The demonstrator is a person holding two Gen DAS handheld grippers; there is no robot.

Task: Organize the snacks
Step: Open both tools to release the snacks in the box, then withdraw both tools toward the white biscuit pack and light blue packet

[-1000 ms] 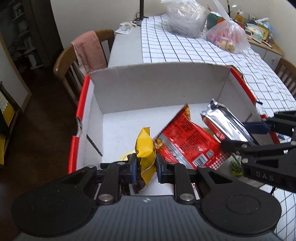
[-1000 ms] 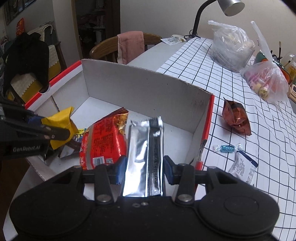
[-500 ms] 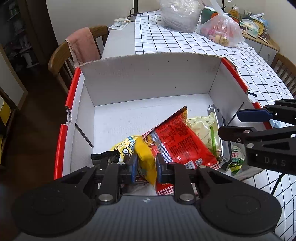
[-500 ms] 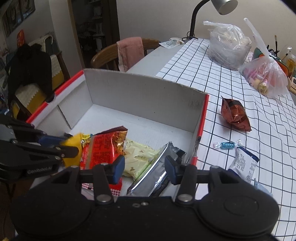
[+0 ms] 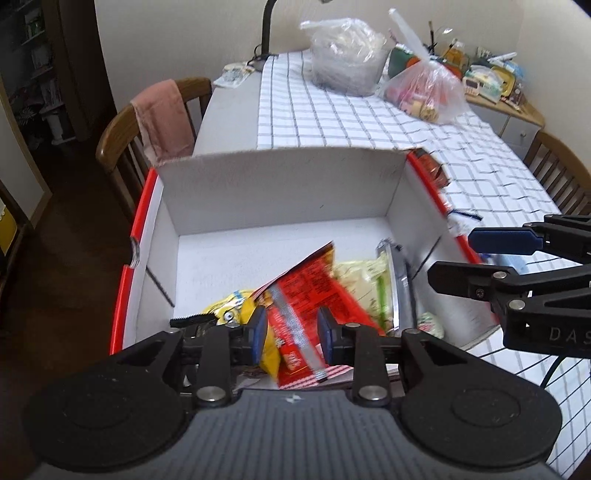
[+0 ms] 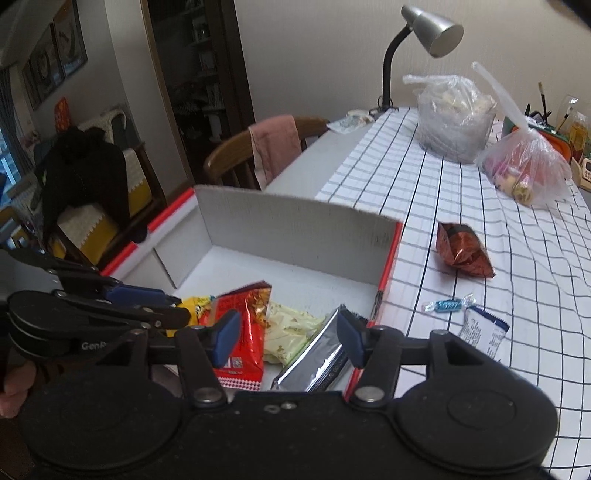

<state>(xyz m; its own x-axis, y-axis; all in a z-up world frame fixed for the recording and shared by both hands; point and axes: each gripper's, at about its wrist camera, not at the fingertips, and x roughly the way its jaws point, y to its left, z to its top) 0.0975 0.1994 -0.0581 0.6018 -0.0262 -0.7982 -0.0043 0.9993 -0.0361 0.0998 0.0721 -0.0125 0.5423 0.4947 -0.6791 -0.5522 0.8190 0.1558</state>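
A white cardboard box with red edges (image 5: 280, 184) (image 6: 295, 225) sits on the table. In it lie a yellow snack bag (image 5: 232, 314) (image 6: 194, 304), a red snack bag (image 5: 310, 284) (image 6: 243, 325), a pale cream packet (image 5: 362, 280) (image 6: 288, 328) and a silver foil pack (image 5: 399, 291) (image 6: 317, 362). My left gripper (image 5: 291, 334) is open and empty above the yellow and red bags. My right gripper (image 6: 288, 338) is open and empty above the silver pack, over the box's near right side.
On the checked tablecloth right of the box lie a brown-red foil bag (image 6: 461, 251), a blue wrapped candy (image 6: 448, 304) and a white-blue packet (image 6: 484, 334). Two plastic bags (image 6: 454, 118) (image 6: 524, 170) and a desk lamp (image 6: 428, 33) stand farther back. A chair with pink cloth (image 5: 162, 114) stands left.
My left gripper opened and let go of the yellow bag, which now lies in the box. My right gripper released the silver pack into the box and opened wider. Both pulled back slightly.
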